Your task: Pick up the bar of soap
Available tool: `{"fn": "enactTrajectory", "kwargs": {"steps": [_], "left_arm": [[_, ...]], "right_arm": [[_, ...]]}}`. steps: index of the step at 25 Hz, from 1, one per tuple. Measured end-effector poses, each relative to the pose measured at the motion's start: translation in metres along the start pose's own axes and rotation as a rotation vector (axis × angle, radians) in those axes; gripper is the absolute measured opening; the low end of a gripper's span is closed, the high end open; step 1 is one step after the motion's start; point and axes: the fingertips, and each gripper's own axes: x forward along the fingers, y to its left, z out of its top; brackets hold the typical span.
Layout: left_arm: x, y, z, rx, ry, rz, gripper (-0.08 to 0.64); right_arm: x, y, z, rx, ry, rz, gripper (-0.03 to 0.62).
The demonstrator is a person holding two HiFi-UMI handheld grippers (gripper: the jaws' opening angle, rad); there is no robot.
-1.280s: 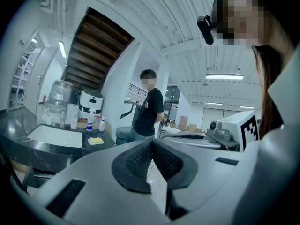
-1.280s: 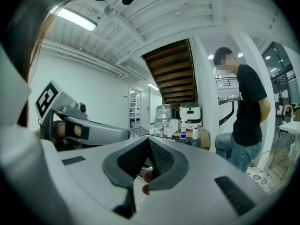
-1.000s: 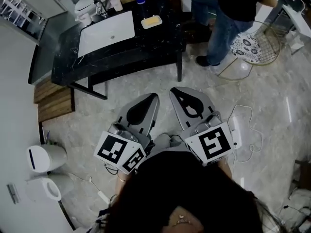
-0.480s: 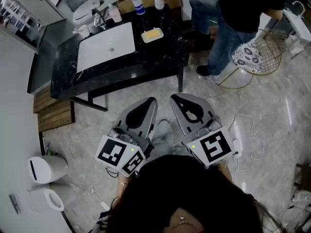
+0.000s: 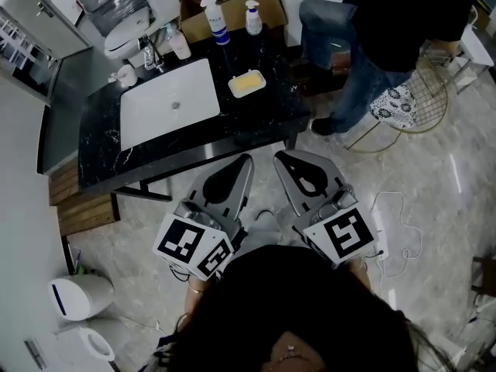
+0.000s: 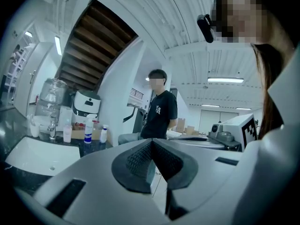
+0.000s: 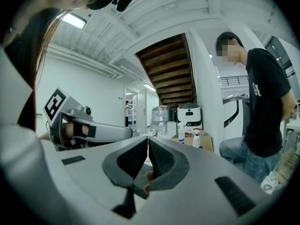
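A yellow bar of soap (image 5: pixel 248 83) lies in a white dish on the black counter (image 5: pixel 256 122), right of the sink. My left gripper (image 5: pixel 242 161) and right gripper (image 5: pixel 280 157) are held side by side over the floor, just short of the counter's front edge and well short of the soap. Both point at the counter. In the left gripper view the left gripper (image 6: pixel 151 142) has its pads together with nothing between them. The right gripper (image 7: pixel 148 139) is likewise shut and empty in its own view. The soap shows in neither gripper view.
A white sink basin (image 5: pixel 169 103) with a faucet (image 5: pixel 147 53) fills the counter's left. A spray bottle (image 5: pixel 215 10) and pump bottle (image 5: pixel 253 18) stand at the back. A person (image 5: pixel 387 37) stands right of the counter by a wire chair (image 5: pixel 422 84). A cable (image 5: pixel 395 231) lies on the floor.
Both grippers have moved forward toward the counter together. The counter and soap dish now sit lower and nearer in the head view. The jaws look the same.
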Motion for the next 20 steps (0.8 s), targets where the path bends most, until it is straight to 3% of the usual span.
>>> {"fn": "enactTrajectory", "kwargs": {"steps": [13, 20], "left_arm": [[0.036, 0.073, 0.006, -0.049, 0.023, -0.015, 0.000], [0.073, 0.105, 0.012, -0.050, 0.014, 0.037, 0.000]], "right_arm": [[0.071, -0.036, 0.000, 0.005, 0.031, -0.022, 0.011], [0.098, -0.082, -0.006, 0.010, 0.037, -0.011, 0.011]]}}
